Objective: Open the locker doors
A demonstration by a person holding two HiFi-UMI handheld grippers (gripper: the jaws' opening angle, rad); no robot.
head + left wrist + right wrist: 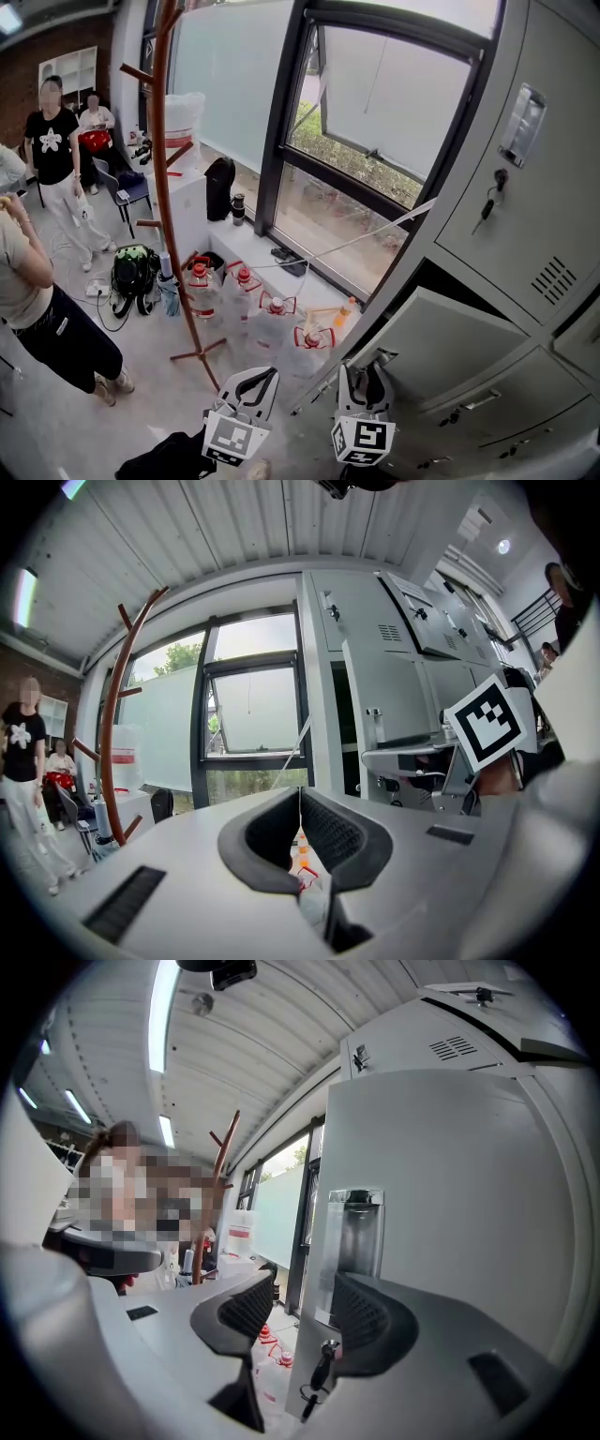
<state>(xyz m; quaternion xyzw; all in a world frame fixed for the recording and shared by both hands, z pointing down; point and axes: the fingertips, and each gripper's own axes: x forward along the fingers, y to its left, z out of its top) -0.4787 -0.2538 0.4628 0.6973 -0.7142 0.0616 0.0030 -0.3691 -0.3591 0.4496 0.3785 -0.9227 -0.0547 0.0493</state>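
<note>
Tall brown coat stand (159, 141) on the left, and a row of clear jugs with red caps (277, 307) sits on the floor along the window (389, 103). A green-and-black backpack (134, 272) is just left of the stand. Far left, a person in a black tee (52, 141) is standing.

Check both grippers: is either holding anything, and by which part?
Nothing is held. The right gripper stands open astride the edge of the locker door, near its key, not pressing; the left gripper is shut, empty.
</note>
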